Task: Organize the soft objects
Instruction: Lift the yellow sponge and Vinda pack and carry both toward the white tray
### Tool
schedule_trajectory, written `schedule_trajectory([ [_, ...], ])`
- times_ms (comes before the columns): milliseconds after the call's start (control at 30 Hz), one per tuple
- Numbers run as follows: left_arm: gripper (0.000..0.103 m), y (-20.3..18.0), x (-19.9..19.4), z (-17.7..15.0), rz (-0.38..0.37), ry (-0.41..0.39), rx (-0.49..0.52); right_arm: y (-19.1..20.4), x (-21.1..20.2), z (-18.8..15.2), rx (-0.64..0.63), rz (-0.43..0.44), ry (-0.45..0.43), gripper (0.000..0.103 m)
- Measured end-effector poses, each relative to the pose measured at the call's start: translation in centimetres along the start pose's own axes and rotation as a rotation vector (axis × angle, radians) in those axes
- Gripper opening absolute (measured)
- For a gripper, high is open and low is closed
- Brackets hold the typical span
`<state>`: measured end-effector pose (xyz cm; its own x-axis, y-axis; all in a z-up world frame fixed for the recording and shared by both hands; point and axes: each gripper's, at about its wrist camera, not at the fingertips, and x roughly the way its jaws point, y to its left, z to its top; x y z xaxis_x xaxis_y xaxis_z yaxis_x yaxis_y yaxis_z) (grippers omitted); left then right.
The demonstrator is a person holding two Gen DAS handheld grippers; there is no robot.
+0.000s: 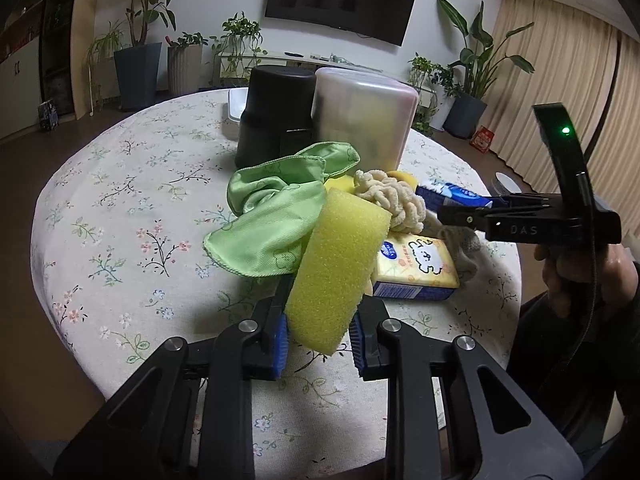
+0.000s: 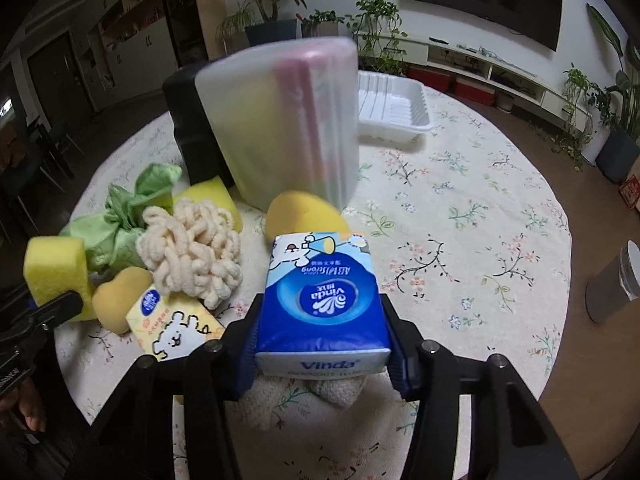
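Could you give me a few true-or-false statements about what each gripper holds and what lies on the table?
1. The left gripper is shut on the yellow sponge. True.
2. The right gripper grips a green cloth. False: it holds the blue Vinda tissue pack.
3. The white tray holds the sponges. False: it is empty.
4. The cream chenille mop head lies beside the green cloth. True.

Blue tissue pack [image 2: 322, 304] is showing "Vinda" twice: upside down on its top face, upright on its near end. Right hand-held gripper [image 1: 452, 216] body is reading "DAS".
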<state>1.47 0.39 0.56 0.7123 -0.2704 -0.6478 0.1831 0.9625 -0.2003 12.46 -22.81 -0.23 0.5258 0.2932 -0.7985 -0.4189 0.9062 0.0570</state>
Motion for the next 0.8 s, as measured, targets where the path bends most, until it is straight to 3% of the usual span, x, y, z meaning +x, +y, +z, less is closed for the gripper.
schedule_trajectory([
  [400, 0.022, -1.2, -4.0, 2.2, -0.082, -0.090, 0.004, -0.5, -5.9, 1.2, 0.045, 0.012, -0.138, 0.055],
  [800, 0.022, 4.1, -4.4, 7.9, -0.020, -0.106, -0.049, -2.5, -7.6, 3.7, 0.074, -0.021, -0.166, 0.055],
])
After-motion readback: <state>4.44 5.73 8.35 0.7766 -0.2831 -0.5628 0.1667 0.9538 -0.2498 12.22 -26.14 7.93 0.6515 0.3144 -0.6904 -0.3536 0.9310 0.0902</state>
